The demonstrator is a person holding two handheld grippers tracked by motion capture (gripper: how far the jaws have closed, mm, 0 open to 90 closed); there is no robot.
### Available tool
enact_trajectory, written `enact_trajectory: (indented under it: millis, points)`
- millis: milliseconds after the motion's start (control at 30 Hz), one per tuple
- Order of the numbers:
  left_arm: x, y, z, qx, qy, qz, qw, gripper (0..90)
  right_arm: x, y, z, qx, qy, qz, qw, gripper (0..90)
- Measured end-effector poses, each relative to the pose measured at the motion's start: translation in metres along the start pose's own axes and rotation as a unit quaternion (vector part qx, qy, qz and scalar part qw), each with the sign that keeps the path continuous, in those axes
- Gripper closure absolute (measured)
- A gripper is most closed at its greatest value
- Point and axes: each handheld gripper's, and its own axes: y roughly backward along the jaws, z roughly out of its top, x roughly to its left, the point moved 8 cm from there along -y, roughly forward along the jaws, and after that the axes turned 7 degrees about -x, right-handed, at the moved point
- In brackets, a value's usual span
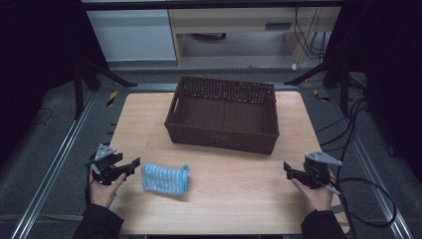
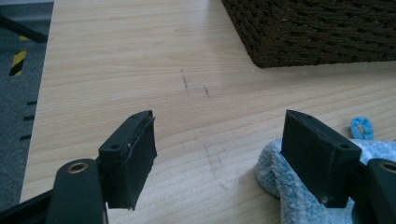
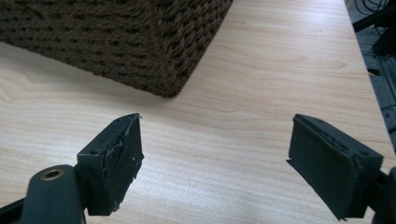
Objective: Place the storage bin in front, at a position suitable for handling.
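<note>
In the left gripper view, the blue cloth (image 2: 299, 186) is cut off by the frame's lower edge.

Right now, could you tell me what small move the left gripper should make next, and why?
Probably slide the left gripper right over the blue cloth and close. Its jaws stand open beside the cloth's edge, nothing is held, and the basket sits empty.
</note>
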Motion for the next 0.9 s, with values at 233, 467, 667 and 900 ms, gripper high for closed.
enact_trajectory:
  millis: [233,467,667,900]
  points:
    - [-0.010,0.003,0.004,-0.006,-0.016,-0.020,0.9997,25.3,-0.003,0.002,-0.008,0.011,0.001,0.003,0.9999,17.7]
    - [-0.025,0.004,0.008,-0.006,-0.047,-0.047,0.9978,24.5,-0.003,0.001,-0.009,0.016,0.006,0.002,0.9999,17.7]
    - [-0.036,-0.002,0.008,0.008,-0.069,-0.079,0.9944,23.1,-0.004,-0.003,-0.011,0.027,0.010,0.003,0.9996,17.1]
    - [-0.060,-0.013,0.007,0.030,-0.107,-0.115,0.9871,21.4,-0.002,-0.003,-0.013,0.035,0.013,0.011,0.9992,15.7]
